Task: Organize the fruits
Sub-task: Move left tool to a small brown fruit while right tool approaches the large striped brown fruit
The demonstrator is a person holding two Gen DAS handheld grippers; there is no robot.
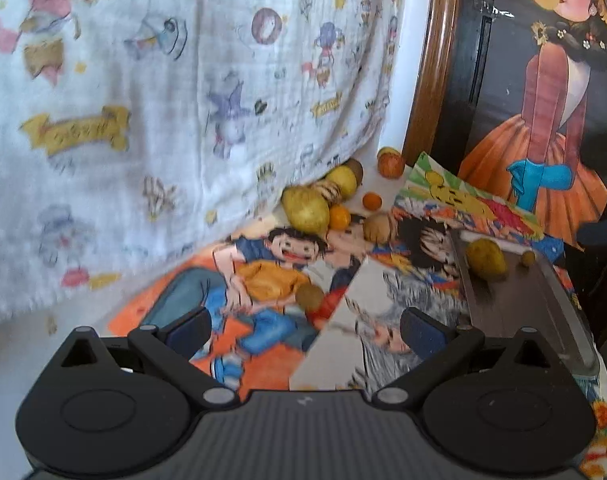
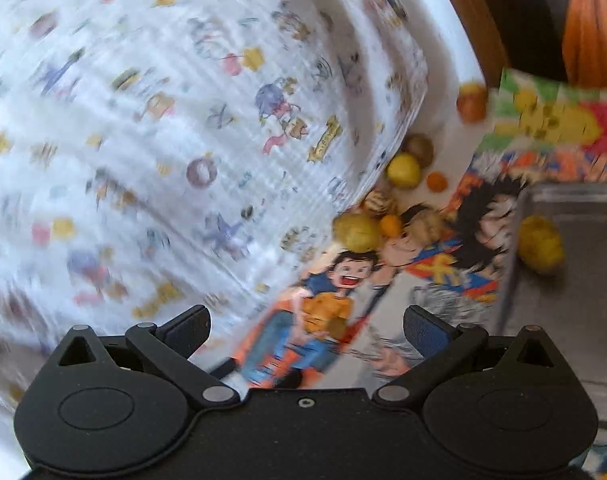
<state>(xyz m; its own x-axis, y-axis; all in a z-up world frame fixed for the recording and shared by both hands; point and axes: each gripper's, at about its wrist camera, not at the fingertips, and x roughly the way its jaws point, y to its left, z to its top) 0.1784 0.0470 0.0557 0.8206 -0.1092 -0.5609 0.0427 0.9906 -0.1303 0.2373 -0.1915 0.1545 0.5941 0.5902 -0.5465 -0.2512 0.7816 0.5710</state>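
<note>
- A white cloth (image 1: pixel 151 92) printed with small cartoon figures is hung as a backdrop over most of the left of both views; in the right wrist view it is smeared by motion blur.
- The surface below is covered with bright comic posters (image 1: pixel 271 280); a framed picture of a figure in an orange dress (image 1: pixel 543 112) is stood at the far right.
- A grey metal tray (image 1: pixel 519 304) is laid at the right on the posters; it is taken to be the place where the fruits are gathered.
- Two fruits are seen in the tray: a large yellow pear (image 1: pixel 486 259) and, apart from it, a small round fruit (image 1: pixel 527 258); so a start is judged to have been made.
- Most is judged to be left: a loose cluster is heaped by the cloth's hem, with a big yellow-green fruit (image 1: pixel 305 208), a small orange (image 1: pixel 339 217) touching it, a second orange (image 1: pixel 372 201) and a reddish fruit (image 1: pixel 390 165) further back; a brown kiwi (image 1: pixel 309 296) is set alone, nearest the grippers.
- The left gripper (image 1: pixel 305 326) is held above the posters with jaws spread wide; nothing is gripped.
- The right gripper (image 2: pixel 307 326) is likewise held wide apart and empty.
</note>
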